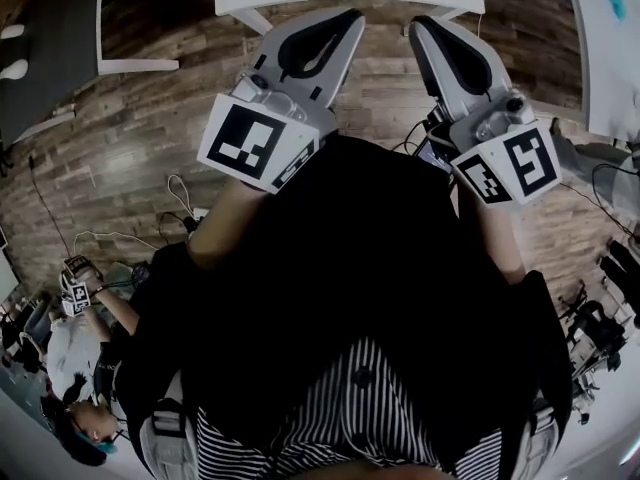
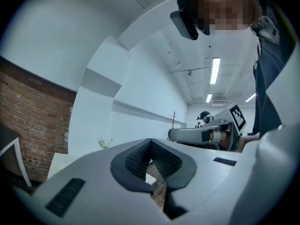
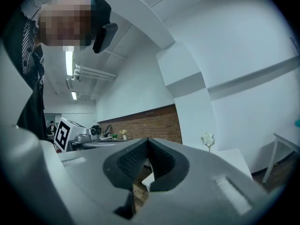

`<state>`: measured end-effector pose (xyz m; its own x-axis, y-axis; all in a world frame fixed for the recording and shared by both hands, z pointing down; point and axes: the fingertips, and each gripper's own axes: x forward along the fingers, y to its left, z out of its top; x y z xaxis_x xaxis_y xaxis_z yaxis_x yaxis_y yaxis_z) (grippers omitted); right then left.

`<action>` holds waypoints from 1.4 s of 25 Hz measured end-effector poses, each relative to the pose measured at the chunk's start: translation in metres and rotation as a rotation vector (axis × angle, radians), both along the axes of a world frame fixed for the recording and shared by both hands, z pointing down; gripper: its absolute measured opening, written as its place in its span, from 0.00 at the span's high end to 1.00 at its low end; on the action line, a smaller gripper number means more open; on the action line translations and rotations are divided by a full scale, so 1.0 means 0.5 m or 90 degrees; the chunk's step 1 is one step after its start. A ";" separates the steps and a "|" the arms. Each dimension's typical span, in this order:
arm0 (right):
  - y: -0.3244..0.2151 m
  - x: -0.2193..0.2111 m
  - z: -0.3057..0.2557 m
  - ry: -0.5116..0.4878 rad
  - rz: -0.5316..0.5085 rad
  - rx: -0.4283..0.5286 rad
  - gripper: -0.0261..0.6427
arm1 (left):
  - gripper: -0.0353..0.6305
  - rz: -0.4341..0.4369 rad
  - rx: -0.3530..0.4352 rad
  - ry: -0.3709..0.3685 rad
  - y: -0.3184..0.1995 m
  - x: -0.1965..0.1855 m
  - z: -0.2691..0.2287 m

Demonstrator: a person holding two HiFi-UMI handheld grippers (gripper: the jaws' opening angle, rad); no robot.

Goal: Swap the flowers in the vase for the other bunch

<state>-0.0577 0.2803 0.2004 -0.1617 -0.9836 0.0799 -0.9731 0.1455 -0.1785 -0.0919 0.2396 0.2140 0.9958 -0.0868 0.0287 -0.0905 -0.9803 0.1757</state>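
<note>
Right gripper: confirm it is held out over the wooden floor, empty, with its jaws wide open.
Not quite: the jaws are not wide open. The right gripper is shut, its tips meeting with nothing between them, as the right gripper view shows. The rest stands: it is held out over the wooden floor, empty.
</note>
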 end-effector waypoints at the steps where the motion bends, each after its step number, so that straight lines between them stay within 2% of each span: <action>1: -0.024 0.013 -0.003 -0.002 0.007 -0.002 0.96 | 0.94 0.006 -0.005 0.002 -0.024 0.008 -0.001; 6: -0.110 0.052 -0.024 -0.004 0.028 -0.007 0.96 | 0.94 0.025 -0.020 0.006 -0.118 0.029 -0.004; 14: -0.275 0.054 0.002 -0.030 0.022 -0.031 0.96 | 0.94 0.081 -0.028 0.000 -0.259 0.049 0.024; 18: -0.281 0.080 -0.027 -0.038 0.018 -0.026 0.96 | 0.94 0.063 -0.041 0.013 -0.272 0.065 0.002; 22: -0.344 0.118 -0.030 -0.043 0.008 -0.031 0.96 | 0.94 0.045 -0.054 0.006 -0.332 0.090 0.007; 29: -0.401 0.185 -0.002 -0.044 -0.020 -0.008 0.96 | 0.94 0.016 -0.039 0.000 -0.390 0.149 0.030; 35: -0.480 0.323 -0.026 -0.039 -0.042 0.009 0.96 | 0.94 -0.004 -0.018 0.002 -0.467 0.260 -0.001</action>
